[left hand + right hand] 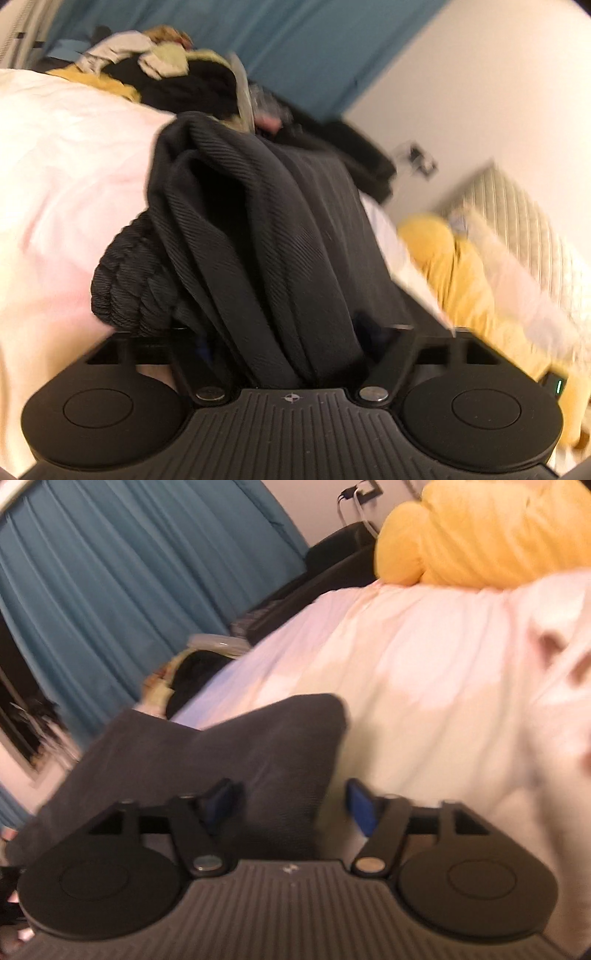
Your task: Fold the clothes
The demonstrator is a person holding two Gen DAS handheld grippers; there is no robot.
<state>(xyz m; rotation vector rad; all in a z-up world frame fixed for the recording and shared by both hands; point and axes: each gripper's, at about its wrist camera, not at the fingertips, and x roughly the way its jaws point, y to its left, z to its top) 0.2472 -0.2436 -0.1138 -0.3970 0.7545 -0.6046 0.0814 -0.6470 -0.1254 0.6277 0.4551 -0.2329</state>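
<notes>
A black ribbed garment lies bunched on the white and pink bed cover, with a knitted cuff at its left. My left gripper stands open with its jaws spread wide. The cloth runs loosely between them and hides most of both pads. In the right wrist view, a dark grey corner of the garment rests on the bed cover. My right gripper is open around that corner. Both blue pads show, and a gap separates the right one from the cloth.
A heap of mixed clothes sits at the far side of the bed. Yellow bedding lies near the wall. A teal curtain hangs behind, and a white ribbed panel stands at the right.
</notes>
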